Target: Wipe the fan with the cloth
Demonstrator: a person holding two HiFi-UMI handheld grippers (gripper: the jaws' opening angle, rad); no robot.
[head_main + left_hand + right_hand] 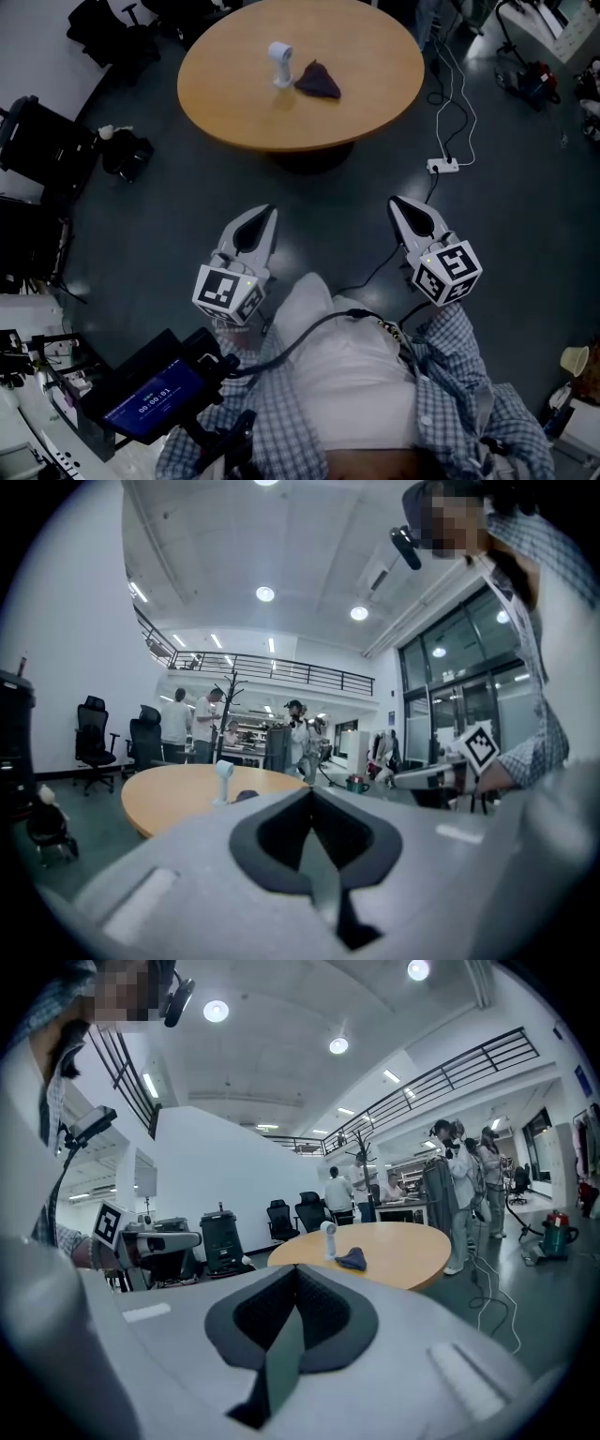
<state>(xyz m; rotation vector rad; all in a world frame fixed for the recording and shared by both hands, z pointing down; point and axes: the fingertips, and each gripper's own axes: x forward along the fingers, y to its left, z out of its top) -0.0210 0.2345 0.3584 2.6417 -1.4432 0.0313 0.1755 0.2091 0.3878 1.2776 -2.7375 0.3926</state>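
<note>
The round table (375,75) is seen ahead, w/ the fan (280,62) stood upright nr its centre. The cloth (318,81) is bunched in a dark heap on the table just right of the fan; whether the two touch can't be told. Both grippers are held well short of the table, over the floor (525,216), close to the person's body. The L gripper (271,210) is pointed toward the table's near-left edge. Its jaws are pressed together w/ nothing btwn them. The R gripper (395,201) is pointed toward the table's near-right side, its jaws likewise closed tight & empty. A white power strip (443,165) is laid on the floor right of the table's base, w/ a white cable (461,89) run past the table's right edge. Black chairs (37,141) are parked left of the table. Several people (459,1176) are seen standing beyond the table's far side.
</note>
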